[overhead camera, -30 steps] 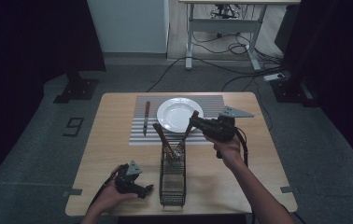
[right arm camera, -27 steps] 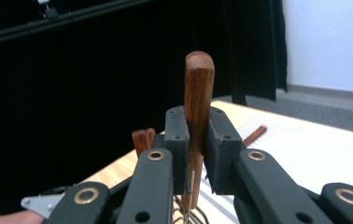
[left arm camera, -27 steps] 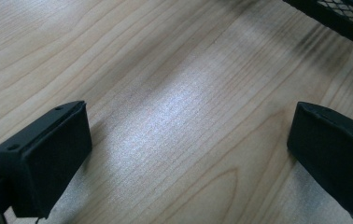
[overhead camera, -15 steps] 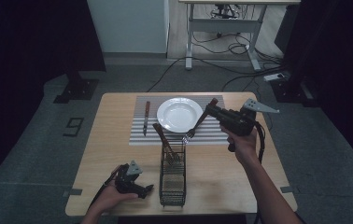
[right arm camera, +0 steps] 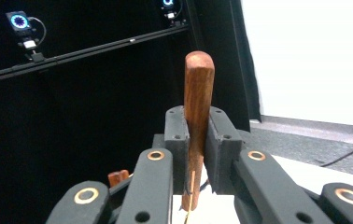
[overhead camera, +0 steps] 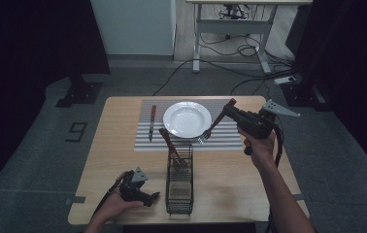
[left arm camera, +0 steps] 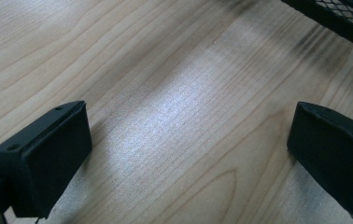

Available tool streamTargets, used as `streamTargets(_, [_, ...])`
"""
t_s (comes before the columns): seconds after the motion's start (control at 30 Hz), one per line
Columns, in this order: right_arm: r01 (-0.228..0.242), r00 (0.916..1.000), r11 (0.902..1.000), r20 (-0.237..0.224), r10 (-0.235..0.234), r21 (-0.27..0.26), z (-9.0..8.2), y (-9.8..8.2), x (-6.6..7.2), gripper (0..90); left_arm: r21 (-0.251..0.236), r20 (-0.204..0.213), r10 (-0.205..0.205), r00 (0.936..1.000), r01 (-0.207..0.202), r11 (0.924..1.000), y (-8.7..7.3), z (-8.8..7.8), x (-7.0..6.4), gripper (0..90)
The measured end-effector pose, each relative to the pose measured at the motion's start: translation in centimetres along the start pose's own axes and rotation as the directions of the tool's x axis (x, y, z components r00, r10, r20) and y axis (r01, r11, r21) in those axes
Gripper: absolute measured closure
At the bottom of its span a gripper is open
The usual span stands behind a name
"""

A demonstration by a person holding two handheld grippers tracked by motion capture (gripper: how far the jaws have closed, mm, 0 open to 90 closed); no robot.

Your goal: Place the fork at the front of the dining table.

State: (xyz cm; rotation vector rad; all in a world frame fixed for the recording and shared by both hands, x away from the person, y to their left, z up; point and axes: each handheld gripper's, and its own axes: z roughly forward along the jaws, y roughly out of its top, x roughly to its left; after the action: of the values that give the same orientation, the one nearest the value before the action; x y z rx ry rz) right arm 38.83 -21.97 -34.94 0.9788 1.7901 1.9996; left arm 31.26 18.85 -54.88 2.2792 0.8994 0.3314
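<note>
**Fork held over mat, right of plate**

Right gripper (overhead camera: 231, 109) jaws clamped on the fork (overhead camera: 214, 125) by its wooden handle (right arm camera: 197, 112); fork slants down, tines low over the striped placemat (overhead camera: 230, 138) just right of the white plate (overhead camera: 187, 118). Knife (overhead camera: 152, 122) lies on the mat left of the plate. 1 more wooden-handled utensil (overhead camera: 171, 145) stands in the wire caddy (overhead camera: 179, 182). Left gripper (overhead camera: 140, 193) rests on the table (overhead camera: 108, 145) beside the caddy, jaws spread wide, nothing between them. Likely step: lay the fork right of the plate. Lower tines first, flatten the handle parallel to the knife, keep clear of the plate rim, release only once it lies flat.
</note>
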Motion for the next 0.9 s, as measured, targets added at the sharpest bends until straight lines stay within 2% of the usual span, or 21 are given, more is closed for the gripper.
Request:
streamTargets(0.33, [0.004, 0.998, 0.9994, 0.063, -0.006, 0.035, 0.2, -0.8, -1.3, 80.3, 0.0, 0.001, 0.0, 1.0, 0.0, 1.0, 0.0, 0.0, 0.0, 0.0])
streamTargets(0.57, [0.006, 0.9925, 0.9977, 0.122, -0.014, 0.067, 0.3, -1.5, -2.5, 80.3, 0.0, 0.001, 0.0, 1.0, 0.0, 1.0, 0.0, 0.0, 0.0, 0.0])
streamTargets(0.9, [-0.013, 0.9875, 0.9949, 0.158, -0.002, 0.1, 0.7, -2.5, -3.7, 80.2, 0.0, 0.002, 0.001, 1.0, -0.001, 1.0, 0.0, 0.0, 0.0, 0.0])
